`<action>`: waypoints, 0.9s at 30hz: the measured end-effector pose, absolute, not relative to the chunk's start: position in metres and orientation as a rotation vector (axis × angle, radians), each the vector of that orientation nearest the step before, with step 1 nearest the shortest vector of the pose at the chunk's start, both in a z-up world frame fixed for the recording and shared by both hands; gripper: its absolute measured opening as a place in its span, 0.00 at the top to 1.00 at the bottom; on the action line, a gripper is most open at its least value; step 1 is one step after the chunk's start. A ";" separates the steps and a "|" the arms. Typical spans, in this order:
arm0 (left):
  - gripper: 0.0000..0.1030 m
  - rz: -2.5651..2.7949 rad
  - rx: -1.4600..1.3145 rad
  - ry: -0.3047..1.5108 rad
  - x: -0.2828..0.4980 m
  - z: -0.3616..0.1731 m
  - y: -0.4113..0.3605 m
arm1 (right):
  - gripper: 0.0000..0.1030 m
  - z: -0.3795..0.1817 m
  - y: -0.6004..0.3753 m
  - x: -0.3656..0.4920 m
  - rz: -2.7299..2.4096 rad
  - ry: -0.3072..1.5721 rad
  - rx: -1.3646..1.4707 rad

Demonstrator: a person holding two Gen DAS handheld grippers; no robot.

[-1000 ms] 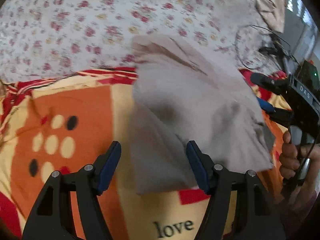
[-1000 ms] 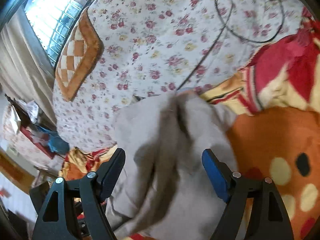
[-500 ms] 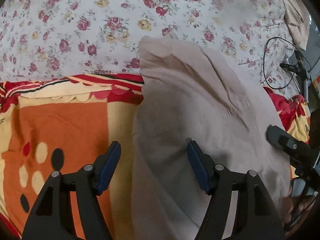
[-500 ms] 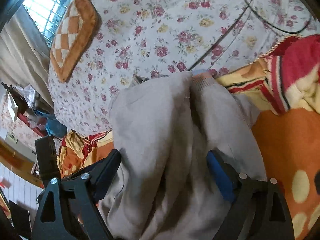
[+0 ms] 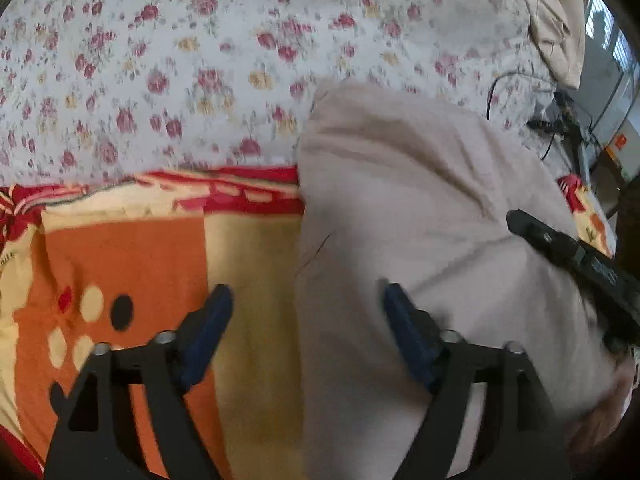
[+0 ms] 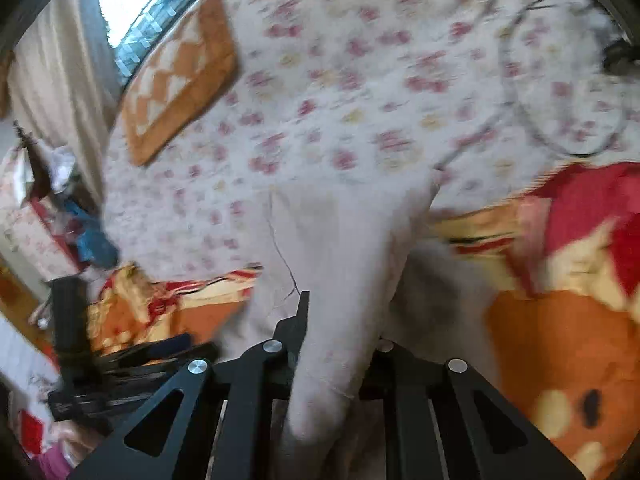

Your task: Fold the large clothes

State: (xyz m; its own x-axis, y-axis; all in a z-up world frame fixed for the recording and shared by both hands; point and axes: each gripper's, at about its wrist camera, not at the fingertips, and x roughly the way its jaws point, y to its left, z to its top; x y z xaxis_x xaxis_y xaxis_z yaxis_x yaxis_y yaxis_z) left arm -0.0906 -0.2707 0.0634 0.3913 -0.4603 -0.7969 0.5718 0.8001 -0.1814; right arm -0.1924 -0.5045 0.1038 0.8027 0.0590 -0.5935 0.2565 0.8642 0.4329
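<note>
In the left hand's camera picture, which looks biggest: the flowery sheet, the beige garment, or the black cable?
1. Flowery sheet and beige garment: about alike in the picture; the garment lies nearer the camera, so I won't rank them.
2. Black cable, by far the smallest.

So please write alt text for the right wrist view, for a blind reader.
The right hand-held gripper is shut on a fold of beige garment, which lies on an orange patterned blanket with a floral bedsheet behind. The picture is blurred.

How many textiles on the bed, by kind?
Beige garment: 1
Floral sheet: 1
Orange-and-red blanket: 1
Orange checked cushion: 1
Total: 4
</note>
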 end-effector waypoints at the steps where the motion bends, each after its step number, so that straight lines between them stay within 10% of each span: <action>1: 0.21 -0.660 0.153 1.003 -0.093 0.051 -0.276 | 0.88 0.095 -0.513 -0.192 -0.155 0.663 0.531; 5: 0.21 -0.641 0.138 1.030 -0.096 0.038 -0.275 | 0.52 0.065 -0.533 -0.191 -0.220 0.786 0.601; 13: 0.21 -0.632 0.155 1.013 -0.104 0.036 -0.282 | 0.52 0.151 -0.494 -0.196 -0.203 0.695 0.325; 27: 0.14 -0.689 0.130 1.020 -0.123 0.028 -0.252 | 0.49 0.067 -0.527 -0.126 -0.350 0.887 0.348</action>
